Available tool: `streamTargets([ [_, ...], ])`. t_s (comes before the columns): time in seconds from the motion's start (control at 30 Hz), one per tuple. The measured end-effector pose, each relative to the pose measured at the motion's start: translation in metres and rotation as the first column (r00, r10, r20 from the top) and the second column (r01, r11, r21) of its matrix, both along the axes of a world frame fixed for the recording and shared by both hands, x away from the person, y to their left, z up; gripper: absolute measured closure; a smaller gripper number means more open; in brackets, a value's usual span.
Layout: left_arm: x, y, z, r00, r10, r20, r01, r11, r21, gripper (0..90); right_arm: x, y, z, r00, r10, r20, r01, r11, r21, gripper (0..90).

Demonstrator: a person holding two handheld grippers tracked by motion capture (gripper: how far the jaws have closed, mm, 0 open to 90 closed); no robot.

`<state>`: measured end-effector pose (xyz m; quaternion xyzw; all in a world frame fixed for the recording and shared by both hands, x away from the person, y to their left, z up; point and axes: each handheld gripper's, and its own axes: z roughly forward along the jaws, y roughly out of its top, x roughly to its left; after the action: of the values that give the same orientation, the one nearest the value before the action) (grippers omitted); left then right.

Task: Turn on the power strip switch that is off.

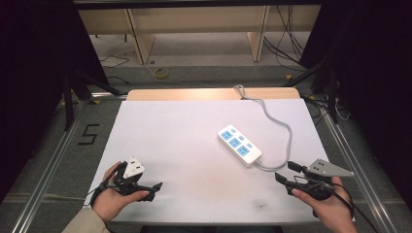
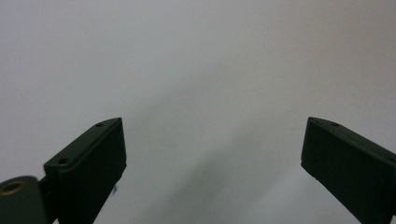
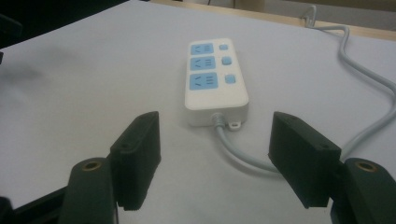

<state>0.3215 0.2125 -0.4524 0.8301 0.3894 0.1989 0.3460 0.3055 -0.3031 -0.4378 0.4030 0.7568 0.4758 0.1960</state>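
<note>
A white power strip (image 1: pixel 239 144) with blue sockets lies right of the table's middle, angled toward the front right. Its grey cable (image 1: pixel 286 127) loops right and runs to the back edge. My right gripper (image 1: pixel 286 171) is held low at the front right. Its jaws stand open just short of the strip's cable end, with nothing between them. In the right gripper view the power strip (image 3: pixel 215 74) lies straight ahead of the open right gripper (image 3: pixel 215 119), and the cable (image 3: pixel 369 74) curves off to the right. My left gripper (image 1: pixel 154 191) is at the front left, open and empty over bare white surface (image 2: pixel 212 126).
A white sheet (image 1: pixel 170 131) covers the table, with a strip of wooden edge (image 1: pixel 194 93) at the back. Metal rails run along both sides. On the grey floor at the left is a marking like a 5 (image 1: pixel 89 134). Shelf legs and loose cables stand beyond the table.
</note>
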Motion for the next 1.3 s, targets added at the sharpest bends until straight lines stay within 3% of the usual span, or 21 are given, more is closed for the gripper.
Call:
streamTargets([
  [0.27, 0.000, 0.001, 0.002, 0.9998, 0.003, 0.017, -0.003, 1.0000, 0.001, 7.9, 0.000, -0.001, 0.000, 0.9999, -0.013, 0.005, 0.013, 1.000, -0.010, 35.9],
  [0.47, 0.001, 0.001, 0.001, 0.9999, 0.004, 0.013, -0.004, 1.0000, 0.008, 8.3, 0.001, -0.004, 0.002, 0.9994, -0.033, 0.008, 0.033, 0.999, -0.015, 43.2],
  [0.6, 0.001, 0.000, 0.002, 0.9996, -0.002, 0.029, 0.001, 1.0000, 0.004, 8.3, 0.002, -0.003, 0.004, 0.9981, -0.059, 0.014, 0.060, 0.998, -0.025, 51.4],
  [0.67, 0.001, -0.001, 0.001, 0.9997, -0.001, 0.026, 0.001, 1.0000, 0.005, 8.3, 0.003, -0.003, 0.006, 0.9971, -0.075, 0.014, 0.075, 0.997, -0.026, 61.7],
  [0.73, 0.001, 0.000, 0.001, 0.9997, -0.003, 0.025, 0.002, 1.0000, 0.010, 8.3, 0.003, -0.004, 0.006, 0.9965, -0.082, 0.015, 0.083, 0.996, -0.032, 65.4],
  [0.77, 0.001, -0.001, 0.001, 0.9996, 0.001, 0.027, -0.001, 1.0000, 0.004, 8.3, 0.003, -0.005, 0.007, 0.9949, -0.100, 0.013, 0.101, 0.994, -0.037, 73.2],
  [0.93, 0.002, -0.001, 0.001, 0.9995, -0.004, 0.030, 0.003, 1.0000, 0.008, 8.6, 0.003, -0.008, 0.011, 0.9901, -0.139, 0.021, 0.139, 0.989, -0.045, 89.0],
  [1.3, 0.003, -0.001, 0.001, 0.9994, 0.002, 0.033, -0.002, 1.0000, -0.001, 8.9, 0.007, -0.005, 0.015, 0.9897, -0.142, 0.017, 0.143, 0.987, -0.069, 90.0],
])
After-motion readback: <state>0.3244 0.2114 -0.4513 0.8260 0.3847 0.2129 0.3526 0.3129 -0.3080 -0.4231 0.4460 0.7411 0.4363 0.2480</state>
